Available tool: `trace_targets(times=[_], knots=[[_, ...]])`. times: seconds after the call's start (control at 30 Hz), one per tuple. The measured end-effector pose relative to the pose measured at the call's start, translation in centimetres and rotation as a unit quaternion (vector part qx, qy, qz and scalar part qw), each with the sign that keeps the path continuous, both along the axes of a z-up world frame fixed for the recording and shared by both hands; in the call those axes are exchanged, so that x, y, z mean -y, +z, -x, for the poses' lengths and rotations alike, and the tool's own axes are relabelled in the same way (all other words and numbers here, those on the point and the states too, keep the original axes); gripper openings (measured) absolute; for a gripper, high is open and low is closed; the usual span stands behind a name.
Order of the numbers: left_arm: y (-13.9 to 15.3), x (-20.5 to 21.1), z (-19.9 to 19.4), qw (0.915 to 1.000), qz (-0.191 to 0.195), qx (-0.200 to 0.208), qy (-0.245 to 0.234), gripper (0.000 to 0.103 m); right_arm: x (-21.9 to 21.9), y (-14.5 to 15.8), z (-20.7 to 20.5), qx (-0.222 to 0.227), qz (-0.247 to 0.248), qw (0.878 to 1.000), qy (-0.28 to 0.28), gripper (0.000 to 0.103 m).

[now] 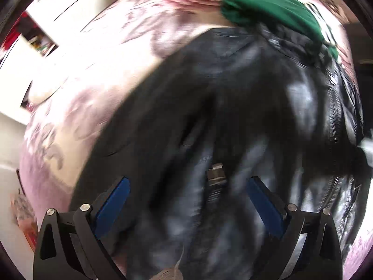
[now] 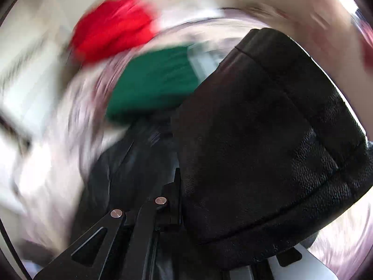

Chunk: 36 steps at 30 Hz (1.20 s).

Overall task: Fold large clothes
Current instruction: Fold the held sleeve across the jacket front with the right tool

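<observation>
My left tool (image 1: 186,198) hangs open over the black leather jacket (image 1: 209,107); my right tool (image 2: 179,186) is clamped on its fold.

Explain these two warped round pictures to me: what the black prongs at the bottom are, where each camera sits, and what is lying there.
There is no robot here. A person holds a two-finger gripper in each hand, and a wide-angle camera on each one looks forward along its fingers, which bends the picture into a circle.

The left view looks down on a black jacket spread over a pink patterned bedcover. The left gripper is open, its blue pads apart with nothing pressed between them. A green garment lies at the jacket's far end.

In the right view, the right gripper is shut on a fold of the jacket, which bulges up close to the lens. Beyond it lie the green garment and a red garment. Both pictures are blurred.
</observation>
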<state>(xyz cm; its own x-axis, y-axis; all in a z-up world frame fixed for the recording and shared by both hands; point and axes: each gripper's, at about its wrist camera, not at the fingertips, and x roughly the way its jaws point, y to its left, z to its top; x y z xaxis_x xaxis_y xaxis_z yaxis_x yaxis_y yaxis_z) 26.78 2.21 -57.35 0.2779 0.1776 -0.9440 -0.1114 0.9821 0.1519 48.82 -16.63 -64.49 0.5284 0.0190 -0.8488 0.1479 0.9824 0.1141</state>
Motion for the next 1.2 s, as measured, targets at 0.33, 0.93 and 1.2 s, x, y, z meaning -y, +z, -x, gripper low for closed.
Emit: trace_targets(times=[0.33,0.93,1.2], knots=[[-0.9,-9.6,1.9,0.9981,0.015,-0.030,0.051,0.103,-10.9,-10.0,-1.5,-0.181,-0.091,0.972,0.121,0.080],[0.1,0.0,-4.1,0.9992,0.018,-0.005,0.035,0.103,17.0,-19.8,12.4,-0.016,-0.578,0.729,-0.367,0.060],[-5.3,1.3,-10.6,0.9977,-0.022,-0.044,0.048,0.103,18.4,-16.2,14.8,-0.073,-0.524,0.776,-0.345,0.059]])
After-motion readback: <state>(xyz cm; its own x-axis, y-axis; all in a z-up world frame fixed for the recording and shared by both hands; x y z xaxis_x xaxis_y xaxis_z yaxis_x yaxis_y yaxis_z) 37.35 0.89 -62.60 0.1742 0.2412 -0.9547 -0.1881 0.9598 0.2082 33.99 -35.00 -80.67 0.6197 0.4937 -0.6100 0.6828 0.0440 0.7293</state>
